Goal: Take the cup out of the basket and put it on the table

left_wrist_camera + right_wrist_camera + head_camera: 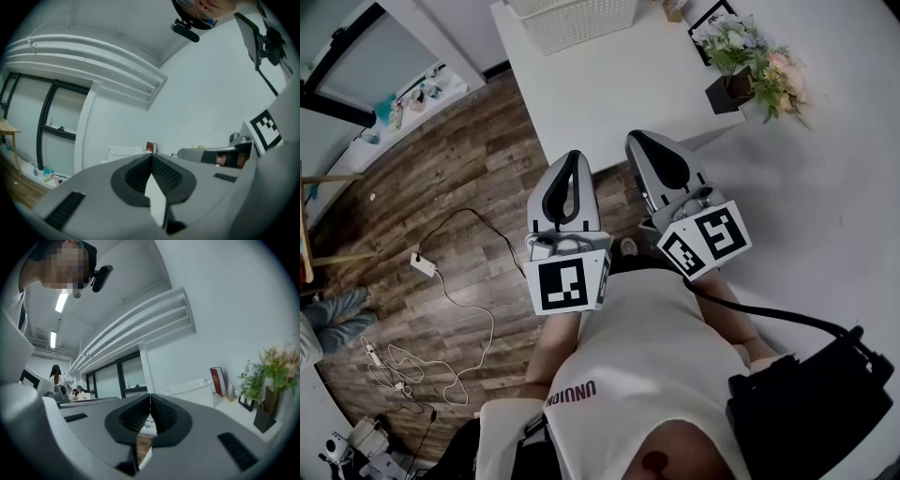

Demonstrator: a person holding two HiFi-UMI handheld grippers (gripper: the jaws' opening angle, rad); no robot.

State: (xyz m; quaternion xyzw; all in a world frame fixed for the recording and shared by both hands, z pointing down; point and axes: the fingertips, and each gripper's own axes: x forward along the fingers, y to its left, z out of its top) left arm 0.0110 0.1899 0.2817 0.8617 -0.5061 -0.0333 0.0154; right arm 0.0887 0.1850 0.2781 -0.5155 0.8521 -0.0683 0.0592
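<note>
1. Head view: you hold both grippers close to your chest, short of the table [619, 94]. The left gripper [572, 156] and right gripper [639, 137] both have their jaws pressed together on nothing. The white basket [572, 23] stands at the far end of the table and is cut off by the top edge of the picture. The cup does not show, so going by the task it is probably down inside the basket. A pot of flowers [759, 66] stands at the table's right corner, well apart from the basket.

2. Left gripper view: the left gripper [151, 157] is closed and empty. Past its tips you see only the top of the basket [125, 151], small and far off, with a red book [151, 147] just beside it. Nothing inside the basket can be seen.

3. Right gripper view: the right gripper [150, 397] is likewise closed with nothing between its jaws. The basket [194, 391] shows its slotted wall, but you cannot see through it to the cup.

4. Handling, as a guess: expect the cup to be light and stiff, possibly slick. Open the jaws first and pinch its wall at the rim, one jaw inside and one outside. Lift it straight up clear of the basket wall.
</note>
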